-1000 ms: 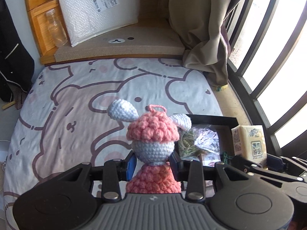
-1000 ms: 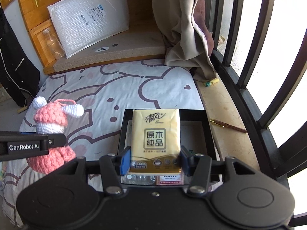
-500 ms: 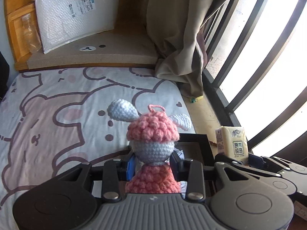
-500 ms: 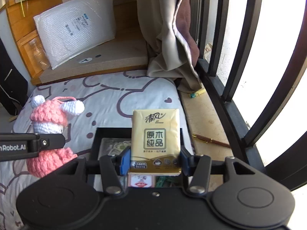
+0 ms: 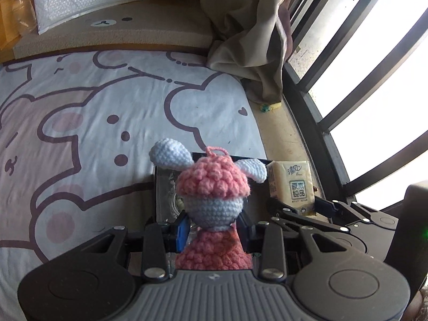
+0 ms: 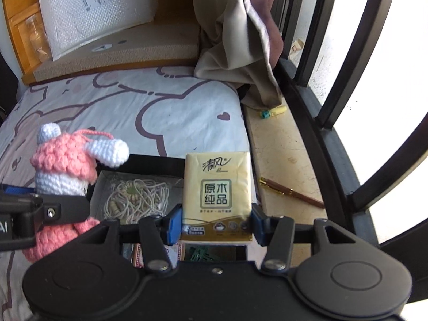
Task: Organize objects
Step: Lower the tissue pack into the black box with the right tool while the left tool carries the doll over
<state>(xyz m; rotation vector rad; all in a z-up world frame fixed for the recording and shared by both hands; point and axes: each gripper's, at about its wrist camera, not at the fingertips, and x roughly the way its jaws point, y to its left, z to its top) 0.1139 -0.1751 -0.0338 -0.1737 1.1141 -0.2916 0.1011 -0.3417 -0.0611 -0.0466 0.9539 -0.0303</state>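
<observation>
My left gripper (image 5: 214, 228) is shut on a crocheted pink and white doll (image 5: 214, 187), pinched at its neck. The same doll (image 6: 64, 171) shows at the left of the right wrist view, hanging over the left rim of a black box (image 6: 149, 161). My right gripper (image 6: 215, 223) is shut on a yellow tissue pack (image 6: 217, 195), held upright above the box. In the left wrist view the tissue pack (image 5: 293, 184) sits to the right of the doll, over the box (image 5: 157, 187). A coil of white cord (image 6: 136, 200) lies inside the box.
The box rests on a bed sheet (image 5: 93, 123) printed with cartoon bears. A stone ledge (image 6: 281, 160) carries a brown pen (image 6: 291, 196) and a small yellow marker (image 6: 272, 112). Black window bars (image 6: 347, 53) and a beige curtain (image 6: 240, 40) stand right. A bubble mailer (image 6: 93, 8) leans at the back.
Both grippers have sunk and moved toward the black box, still holding the doll and the tissue pack. The box has slid closer beneath them and the cord inside has come into sight.
</observation>
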